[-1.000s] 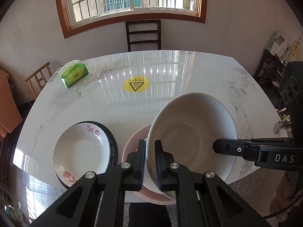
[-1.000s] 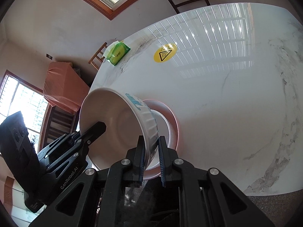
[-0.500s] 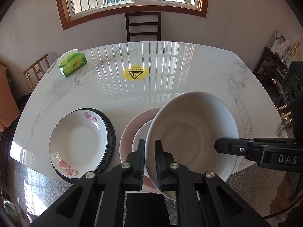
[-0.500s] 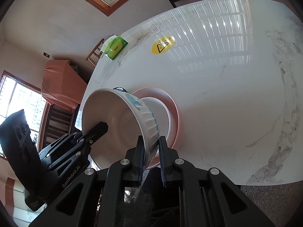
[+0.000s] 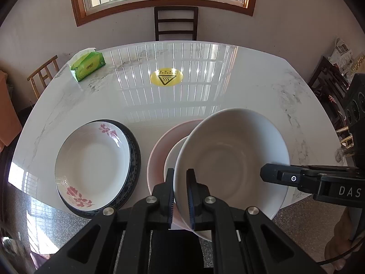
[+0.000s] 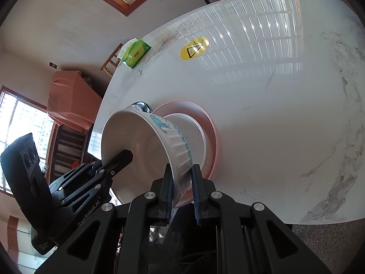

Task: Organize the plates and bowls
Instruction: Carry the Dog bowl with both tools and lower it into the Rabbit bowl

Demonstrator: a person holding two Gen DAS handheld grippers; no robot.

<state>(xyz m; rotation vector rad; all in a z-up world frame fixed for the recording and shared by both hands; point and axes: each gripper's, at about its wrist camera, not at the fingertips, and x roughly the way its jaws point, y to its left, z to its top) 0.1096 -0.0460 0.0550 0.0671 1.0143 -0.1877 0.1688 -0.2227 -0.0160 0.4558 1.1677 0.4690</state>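
Both grippers hold one large white bowl [image 5: 230, 159], tilted, just above the table's near edge. My left gripper [image 5: 180, 173] is shut on its near-left rim. My right gripper [image 6: 181, 167] is shut on the opposite rim, where the ribbed outside carries a teal pattern [image 6: 180, 141]. Each gripper shows in the other's view: the right gripper [image 5: 265, 173] and the left gripper [image 6: 127, 155]. Under the bowl lies a pink plate [image 5: 157, 153] with a smaller white bowl [image 5: 174, 157] in it. To the left, a white flowered plate [image 5: 91, 159] rests on a dark-rimmed plate [image 5: 135, 159].
The white marble table [image 5: 205, 105] carries a green tissue pack [image 5: 87, 65] at the far left and a round yellow sticker [image 5: 166, 77] in the middle. A dark chair [image 5: 175, 22] stands behind it under the window. A wooden chair [image 5: 43, 77] stands at the left.
The held bowl has tipped back a little with the left gripper. More of the pink plate and the small white bowl in it shows now. Both grips are unchanged.
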